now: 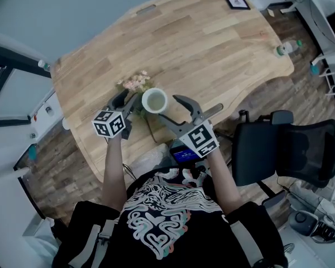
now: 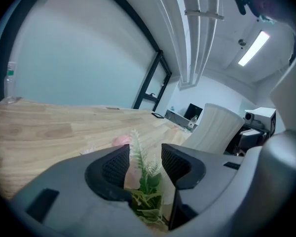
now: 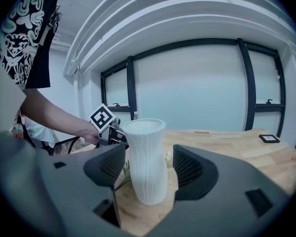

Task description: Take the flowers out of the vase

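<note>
The white ribbed vase [image 1: 154,100] stands upright near the wooden table's [image 1: 201,49] front edge. In the right gripper view the vase [image 3: 144,147] sits between the jaws of my right gripper [image 3: 149,166] with a gap on each side, so that gripper [image 1: 166,107] is open. The flowers [image 1: 135,82], pink blooms with green sprigs, lie on the table just left of the vase. My left gripper [image 1: 129,99] hovers over their stem end. In the left gripper view a green sprig [image 2: 147,181] shows between the jaws of that gripper [image 2: 145,164], which stand apart without pressing it.
A small black picture frame [image 1: 237,3] lies at the table's far right. A bottle [image 1: 287,47] stands by the right edge. A black office chair [image 1: 290,149] is on the floor at my right. A darker wooden board [image 1: 156,130] lies at the front edge.
</note>
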`<state>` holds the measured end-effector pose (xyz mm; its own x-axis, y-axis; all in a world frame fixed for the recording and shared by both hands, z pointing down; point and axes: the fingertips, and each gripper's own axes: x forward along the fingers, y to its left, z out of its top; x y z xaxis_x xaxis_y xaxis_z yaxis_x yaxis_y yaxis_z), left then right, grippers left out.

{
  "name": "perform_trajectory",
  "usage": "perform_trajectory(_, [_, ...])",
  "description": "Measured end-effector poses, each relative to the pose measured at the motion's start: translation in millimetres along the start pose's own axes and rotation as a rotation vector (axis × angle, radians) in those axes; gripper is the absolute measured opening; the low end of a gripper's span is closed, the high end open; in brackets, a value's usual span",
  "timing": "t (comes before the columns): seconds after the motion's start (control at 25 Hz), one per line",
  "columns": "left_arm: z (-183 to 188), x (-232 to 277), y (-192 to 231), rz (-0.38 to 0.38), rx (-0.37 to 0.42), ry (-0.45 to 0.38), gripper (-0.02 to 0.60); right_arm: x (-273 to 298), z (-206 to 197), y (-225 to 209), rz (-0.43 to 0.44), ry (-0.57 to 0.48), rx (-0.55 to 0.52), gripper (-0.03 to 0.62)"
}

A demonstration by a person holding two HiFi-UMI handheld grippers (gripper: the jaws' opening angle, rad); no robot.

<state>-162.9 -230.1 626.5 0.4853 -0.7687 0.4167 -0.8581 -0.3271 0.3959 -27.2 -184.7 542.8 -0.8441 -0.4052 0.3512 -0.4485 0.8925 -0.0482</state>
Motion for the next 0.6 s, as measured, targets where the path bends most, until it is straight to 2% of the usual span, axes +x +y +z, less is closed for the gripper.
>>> perform_trajectory(0.16, [14.6,-7.4,-6.7,0.001,0.043,-0.037,0.183,-5.0,3.9,5.3,-0.004,-0.013,-0.006,0.282])
perform_trajectory(0.36, [40.7,-31.8,-11.7,0.049,0.12,-0.175,0.179,-14.1,12.0,12.3,-0.022,-0.043,-0.02,0.281])
perform_trajectory(0.44, [41.4,-38.5,-15.9,0.036,0.112,-0.183,0.179,-17.6,14.1,14.3,-0.03,-0.052,-0.019,0.281])
perform_trajectory(0.52, [39.0,-42.0,-25.4,-0.01,0.1,-0.174,0.176,-22.5,20.2,16.2,-0.042,-0.077,-0.023,0.281])
perform_trajectory(0.56, [39.3,-44.8,-31.9,-0.034,0.104,-0.18,0.161,-25.1,24.4,17.5,-0.049,-0.092,-0.03,0.281])
perform_trajectory(0.6, [41.7,-49.2,-38.7,-0.053,0.118,-0.199,0.095,-27.6,28.0,18.7,-0.058,-0.1,-0.042,0.281])
